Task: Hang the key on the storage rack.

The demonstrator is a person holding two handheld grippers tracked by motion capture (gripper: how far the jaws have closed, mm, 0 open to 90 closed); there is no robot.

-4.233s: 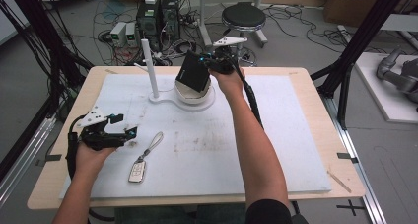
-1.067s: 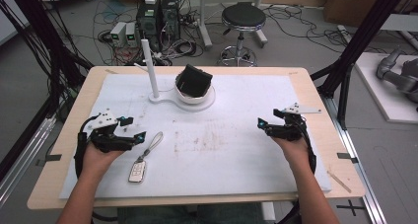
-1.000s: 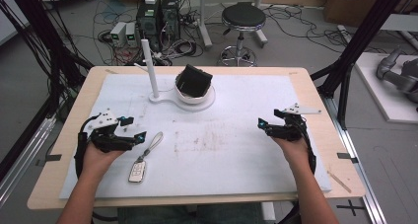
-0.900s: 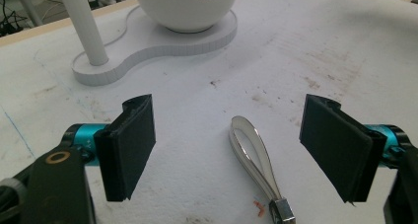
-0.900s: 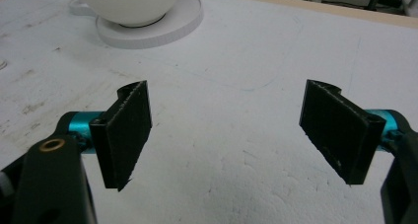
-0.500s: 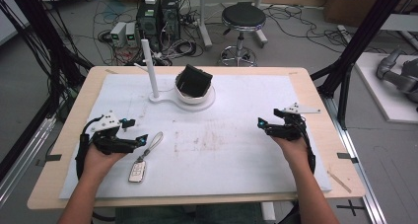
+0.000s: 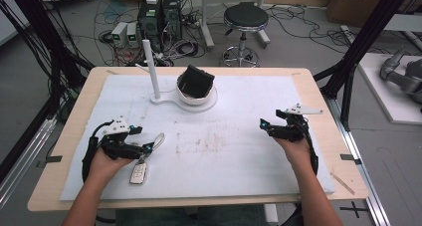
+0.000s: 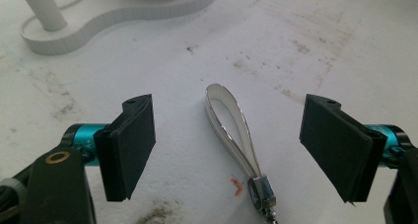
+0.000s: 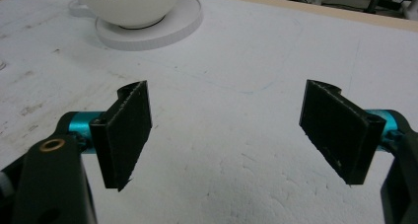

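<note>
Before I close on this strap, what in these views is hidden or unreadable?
- Key fob: left gripper view's bottom edge cuts it off below the strap clasp; in the high view its buttons are too small.
- Black object in the white bowl: cropped by the right gripper view's top edge; identity unclear.

One camera hangs above the person's side, looking forward and down over the whole bench. Two more ride low on the grippers, close to the surface, facing along their own jaws. Both catch the white stand that sits far across the bench.
</note>
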